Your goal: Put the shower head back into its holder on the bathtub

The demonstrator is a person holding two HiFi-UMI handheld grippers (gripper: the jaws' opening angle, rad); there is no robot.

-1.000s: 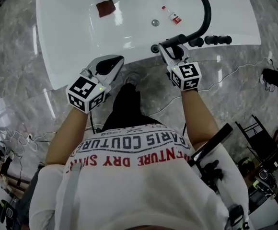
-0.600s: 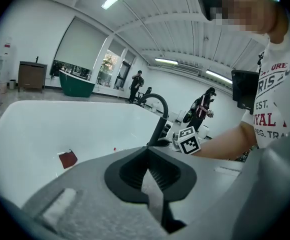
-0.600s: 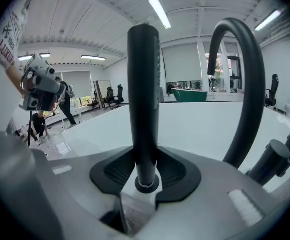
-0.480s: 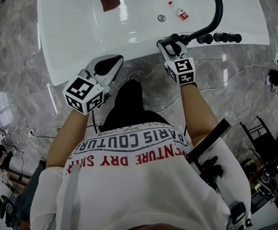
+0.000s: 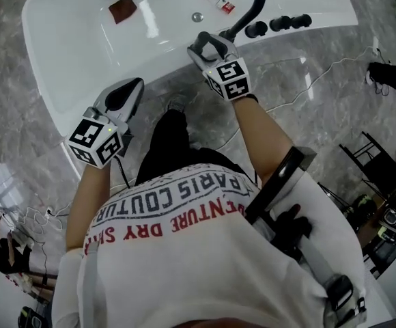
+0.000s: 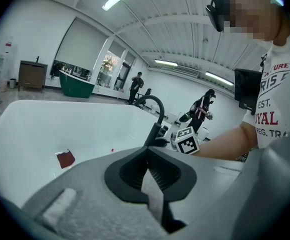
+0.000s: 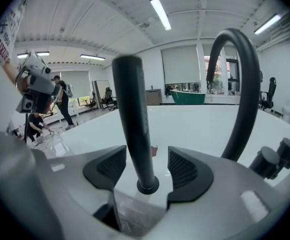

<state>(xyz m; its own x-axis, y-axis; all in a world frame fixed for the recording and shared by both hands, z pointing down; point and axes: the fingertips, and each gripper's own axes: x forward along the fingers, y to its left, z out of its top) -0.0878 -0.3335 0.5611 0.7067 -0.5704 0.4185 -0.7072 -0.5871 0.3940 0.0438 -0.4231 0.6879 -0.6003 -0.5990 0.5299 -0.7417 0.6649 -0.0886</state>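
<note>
Overall: seen from above, a person leans over a white tub (image 5: pixel 68 43) on a grey marble floor (image 5: pixel 27 128), with a gripper in each hand.
Tub contents: a dark red cloth (image 5: pixel 122 9) lies flat on the tub bottom. A small bottle (image 5: pixel 220 3) with a red label lies on its side. The round drain (image 5: pixel 197 17) sits between the two, nearer the bottle.
Tub rim: a black curved spout (image 5: pixel 256 2) arches over the basin. A row of black knobs (image 5: pixel 280 24) stands just beside it.
Shower head: a slim black wand (image 7: pixel 132 129) stands on the near rim beside the spout.
Wand axis: its long axis is close to upright. The rounded end points up, and the lower end sits in a round black holder (image 7: pixel 148 185) on the rim.
Right gripper (image 5: pixel 210 42): its jaws are opening and stand wide, one on either side of the wand. Neither pad touches the wand.
Left gripper (image 5: pixel 131 87): its jaws are pressed together with nothing between them. It is at the near rim, well apart from the wand, and points toward the basin.
</note>
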